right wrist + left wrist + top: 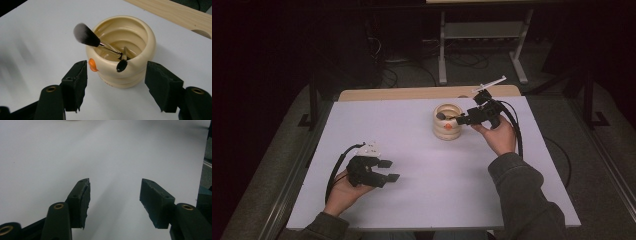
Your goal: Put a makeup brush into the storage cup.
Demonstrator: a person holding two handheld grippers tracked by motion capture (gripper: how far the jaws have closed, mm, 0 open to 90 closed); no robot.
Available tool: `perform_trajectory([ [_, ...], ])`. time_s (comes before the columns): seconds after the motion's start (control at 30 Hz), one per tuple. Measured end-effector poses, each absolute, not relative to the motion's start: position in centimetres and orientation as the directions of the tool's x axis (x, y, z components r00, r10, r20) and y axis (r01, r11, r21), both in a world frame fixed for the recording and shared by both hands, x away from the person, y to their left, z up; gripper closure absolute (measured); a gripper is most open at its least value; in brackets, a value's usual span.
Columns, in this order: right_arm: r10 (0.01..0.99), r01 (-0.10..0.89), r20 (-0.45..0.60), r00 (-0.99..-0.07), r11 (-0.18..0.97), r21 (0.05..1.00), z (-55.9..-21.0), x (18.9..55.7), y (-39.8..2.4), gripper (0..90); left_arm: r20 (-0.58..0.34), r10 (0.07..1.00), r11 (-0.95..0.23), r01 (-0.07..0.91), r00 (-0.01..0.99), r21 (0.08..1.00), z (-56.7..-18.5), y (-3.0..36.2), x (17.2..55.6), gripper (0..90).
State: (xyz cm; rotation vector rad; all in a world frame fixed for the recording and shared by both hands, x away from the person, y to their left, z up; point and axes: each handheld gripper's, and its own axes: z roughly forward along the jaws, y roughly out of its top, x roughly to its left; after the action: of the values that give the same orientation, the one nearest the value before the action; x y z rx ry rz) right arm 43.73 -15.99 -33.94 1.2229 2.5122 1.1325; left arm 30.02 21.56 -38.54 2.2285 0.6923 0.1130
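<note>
A cream ribbed cup (447, 122) with an orange spot stands on the white table, right of centre toward the back. Two makeup brushes lean in it: a large one with a dark, white-tipped head (86, 35) and a small dark-tipped one (122, 65). My right gripper (462, 119) hovers just right of the cup, pointing at it. In the right gripper view this gripper (117, 72) is open, its jaws flanking the cup without touching it. My left gripper (389, 170) rests low at the front left, open, with only bare table between the jaws of that gripper (115, 195).
A white sheet (422, 165) covers the table. A bare wooden strip (412, 93) runs along its far edge, also seen as the wooden strip (175, 12) behind the cup. A metal stand (482, 30) and cables lie on the dark floor beyond.
</note>
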Motion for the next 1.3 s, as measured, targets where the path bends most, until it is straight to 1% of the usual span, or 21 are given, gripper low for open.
perform_trajectory([
  [0.17, 0.717, 0.616, 0.2, -0.668, 0.381, 0.69, -34.2, 42.8, -16.2, 32.9, -0.141, 0.52, -0.534, 0.45, 0.842, 0.716, -38.7, 21.8, 30.0, 39.1],
  [0.27, 0.714, 0.623, 0.218, -0.665, 0.369, 0.69, -34.6, 42.2, -16.3, 32.5, -0.153, 0.528, -0.524, 0.462, 0.835, 0.715, -38.7, 21.9, 30.1, 38.8],
  [0.53, 0.711, 0.609, 0.203, -0.674, 0.379, 0.697, -34.8, 41.1, -17.2, 30.9, -0.158, 0.54, -0.513, 0.473, 0.826, 0.716, -38.8, 22.1, 30.2, 38.5],
  [0.83, 0.702, 0.608, 0.214, -0.679, 0.376, 0.699, -35.6, 39.9, -17.7, 30.6, -0.133, 0.56, -0.513, 0.469, 0.818, 0.719, -38.8, 22.4, 30.1, 38.5],
  [1.0, 0.699, 0.597, 0.198, -0.688, 0.388, 0.702, -36.0, 39.1, -17.7, 29.4, -0.119, 0.566, -0.516, 0.463, 0.816, 0.721, -38.8, 22.6, 30.1, 38.4],
  [1.13, 0.695, 0.592, 0.201, -0.69, 0.383, 0.709, -36.2, 38.4, -17.9, 28.0, -0.127, 0.567, -0.512, 0.469, 0.814, 0.72, -38.7, 22.8, 30.2, 37.5],
  [1.17, 0.689, 0.587, 0.204, -0.695, 0.38, 0.715, -36.3, 38.3, -17.9, 27.3, -0.146, 0.57, -0.496, 0.48, 0.809, 0.723, -38.7, 22.8, 30.2, 37.2],
  [1.3, 0.687, 0.587, 0.205, -0.697, 0.383, 0.713, -36.6, 37.6, -17.9, 25.9, -0.129, 0.569, -0.506, 0.469, 0.812, 0.724, -38.7, 22.8, 30.1, 36.5],
])
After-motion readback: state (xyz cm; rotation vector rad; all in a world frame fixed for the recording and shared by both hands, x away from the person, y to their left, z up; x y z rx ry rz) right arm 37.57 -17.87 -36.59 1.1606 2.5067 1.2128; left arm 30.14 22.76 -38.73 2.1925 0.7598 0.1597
